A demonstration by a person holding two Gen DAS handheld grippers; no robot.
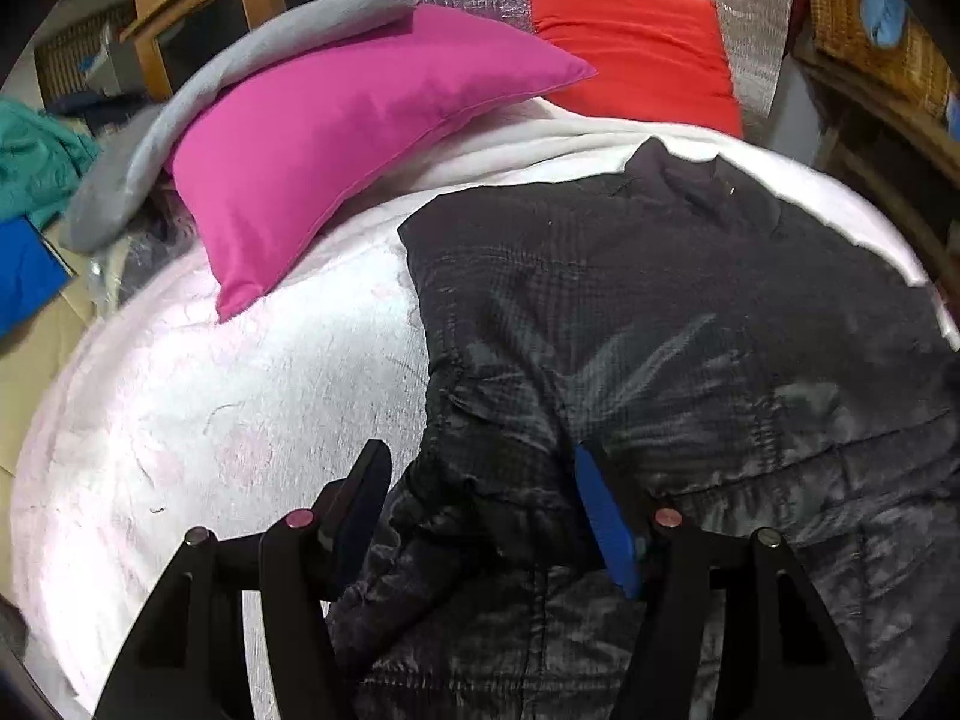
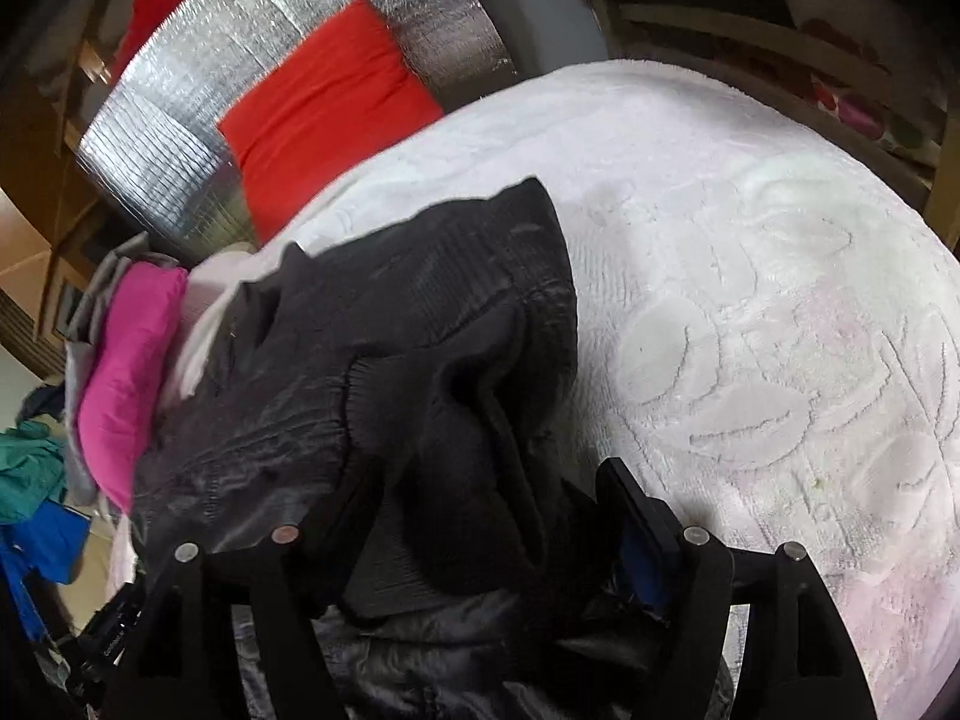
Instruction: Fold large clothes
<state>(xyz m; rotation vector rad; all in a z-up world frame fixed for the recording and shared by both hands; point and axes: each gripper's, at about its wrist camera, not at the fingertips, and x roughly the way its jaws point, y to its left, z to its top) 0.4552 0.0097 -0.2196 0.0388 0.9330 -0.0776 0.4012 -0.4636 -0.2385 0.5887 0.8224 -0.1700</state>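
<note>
- Left wrist view: black quilted jacket lies spread on a white blanket covering the bed, collar toward a red cushion.
- The left tool is spread wide, with the jacket's edge between its fingers.
- A magenta pillow rests beside the jacket.
- Right wrist view: the right tool stands spread around bunched jacket fabric, not pinching it.
</note>
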